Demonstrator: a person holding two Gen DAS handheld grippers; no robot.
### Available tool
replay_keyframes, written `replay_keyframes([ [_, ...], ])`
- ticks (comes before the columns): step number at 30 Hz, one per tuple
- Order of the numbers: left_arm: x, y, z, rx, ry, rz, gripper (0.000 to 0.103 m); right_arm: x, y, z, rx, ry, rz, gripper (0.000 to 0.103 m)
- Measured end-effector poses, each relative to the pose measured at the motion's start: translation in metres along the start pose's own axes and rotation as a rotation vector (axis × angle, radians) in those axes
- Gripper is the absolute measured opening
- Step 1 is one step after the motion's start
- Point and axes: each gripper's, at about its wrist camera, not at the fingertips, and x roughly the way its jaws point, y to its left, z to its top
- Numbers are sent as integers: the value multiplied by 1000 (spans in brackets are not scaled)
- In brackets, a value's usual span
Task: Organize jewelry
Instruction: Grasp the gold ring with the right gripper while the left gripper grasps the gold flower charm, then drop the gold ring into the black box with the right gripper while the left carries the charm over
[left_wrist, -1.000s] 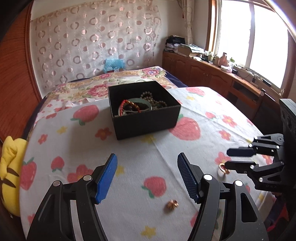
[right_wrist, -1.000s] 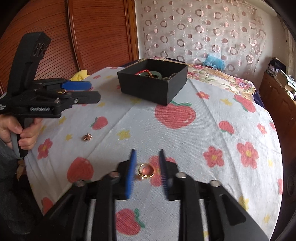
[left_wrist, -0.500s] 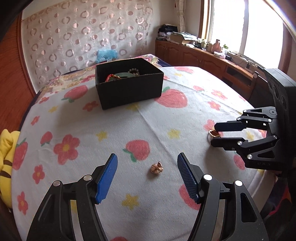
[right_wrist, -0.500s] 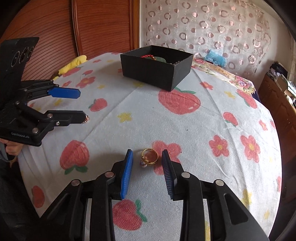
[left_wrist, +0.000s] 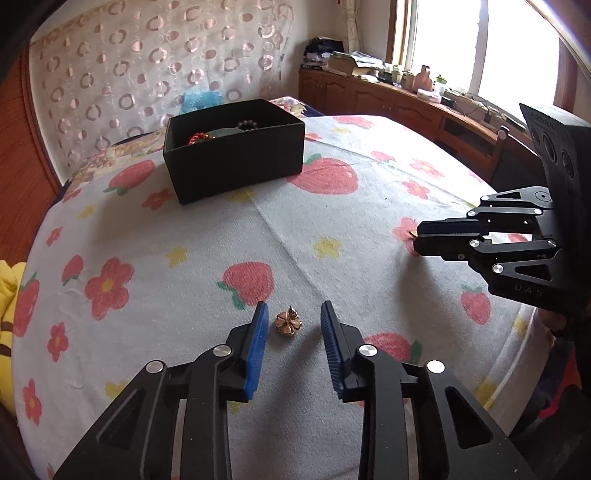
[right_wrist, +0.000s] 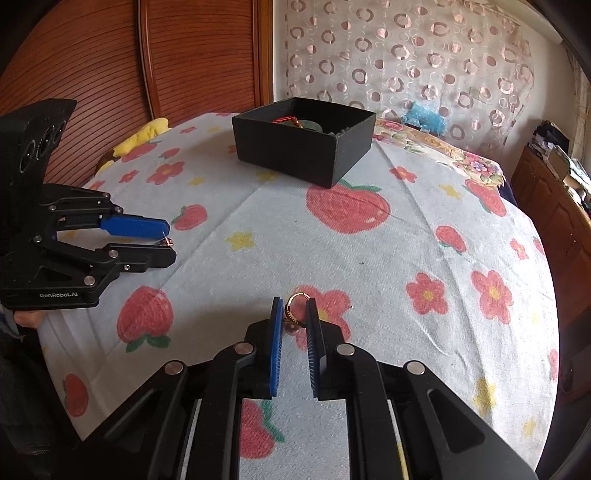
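Straddling a small rose-gold flower charm (left_wrist: 288, 322) on the strawberry-print cloth (left_wrist: 221, 236), the left gripper (left_wrist: 291, 317) is sitting open, pads clear of it. The right gripper (right_wrist: 294, 312) is pinching a gold ring (right_wrist: 295, 308) between nearly closed pads. Both pickups are underway, I judge; next comes lifting toward the black box (right_wrist: 303, 147) farther back, already holding beads.

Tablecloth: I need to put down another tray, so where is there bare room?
The widest bare stretch lies between the black box and the two grippers, and right of the gold ring. It is crowded around the flower pendant and the ring, where the fingers close in.
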Motion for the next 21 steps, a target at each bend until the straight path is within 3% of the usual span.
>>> replay_keyframes([
  [3, 0, 0, 0, -1, 1, 5, 14, 1, 0, 0, 1, -4, 1, 13],
  [12, -7, 7, 8, -13, -35, 23, 14, -4, -4, 12, 4, -34, 1, 13],
  [21, -20, 22, 32, -16, -98, 59, 14, -3, -6, 50, -19, -82, -13, 13],
])
